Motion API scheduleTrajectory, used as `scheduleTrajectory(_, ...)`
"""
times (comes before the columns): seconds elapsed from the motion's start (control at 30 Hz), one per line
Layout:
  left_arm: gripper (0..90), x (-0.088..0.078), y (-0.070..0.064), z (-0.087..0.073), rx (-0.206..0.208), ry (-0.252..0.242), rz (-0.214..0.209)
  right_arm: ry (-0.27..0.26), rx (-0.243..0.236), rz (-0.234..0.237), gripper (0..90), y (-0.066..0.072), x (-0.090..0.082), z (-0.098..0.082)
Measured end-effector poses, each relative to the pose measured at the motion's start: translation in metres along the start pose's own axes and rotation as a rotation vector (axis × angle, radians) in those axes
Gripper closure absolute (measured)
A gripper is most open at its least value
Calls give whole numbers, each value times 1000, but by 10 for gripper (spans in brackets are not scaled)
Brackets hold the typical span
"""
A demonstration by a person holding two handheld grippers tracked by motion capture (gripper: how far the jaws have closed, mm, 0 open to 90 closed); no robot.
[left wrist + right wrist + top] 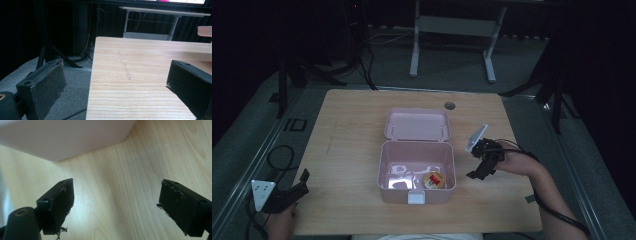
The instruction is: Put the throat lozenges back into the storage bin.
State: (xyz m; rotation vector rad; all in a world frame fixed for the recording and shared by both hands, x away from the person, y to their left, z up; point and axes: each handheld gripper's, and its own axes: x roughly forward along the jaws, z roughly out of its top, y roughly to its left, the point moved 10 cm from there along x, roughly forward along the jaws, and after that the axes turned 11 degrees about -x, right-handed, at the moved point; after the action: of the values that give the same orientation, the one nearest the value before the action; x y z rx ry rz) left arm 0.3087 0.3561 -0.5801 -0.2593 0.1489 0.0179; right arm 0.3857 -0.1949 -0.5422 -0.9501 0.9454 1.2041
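Pink plastic box (417,172) sits open near the middle of the wooden table (347,135), lid (417,125) flipped back flat behind it, white latch (416,197) on the front wall facing me. Inside, toward the front right corner, I see a small round thing with a red and yellow top (433,180); can't tell what it is. Right gripper (476,174) is just beside the box's right wall, tipped down toward the tabletop, hand (517,162) behind it, grey plate (476,137) sticking up. In the right gripper view the jaws are spread wide, nothing between them but bare wood, and the box's pale corner (75,137) is just ahead. Left gripper (302,181) is well apart from the box, at the table's front left corner, grey plate (262,194) hanging off the edge, my hand (279,222) under it. Left gripper view: jaws wide apart, holding nothing, one over the floor (72,97), the other over the table, with the box edge (204,31) far right. Small round hole (449,105) in the table behind the lid. A white desk frame (452,35) stands on the floor beyond.
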Motion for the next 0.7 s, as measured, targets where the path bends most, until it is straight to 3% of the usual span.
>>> scheduleTrajectory(0.3,24,0,0,0,1,1,0,-145,153,-158,123,-24,32,-38)
scheduleTrajectory(0.5,24,0,0,0,3,2,0,-194,275,-280,116,-39,45,-63)
scheduleTrajectory(0.63,24,0,0,0,1,1,1,-223,324,-370,114,-45,50,-78)
scheduleTrajectory(0.67,25,0,0,0,1,1,1,-223,324,-370,114,-45,50,-78)
scheduleTrajectory(0.7,24,0,0,0,2,1,1,-247,353,-411,109,-48,50,-84)
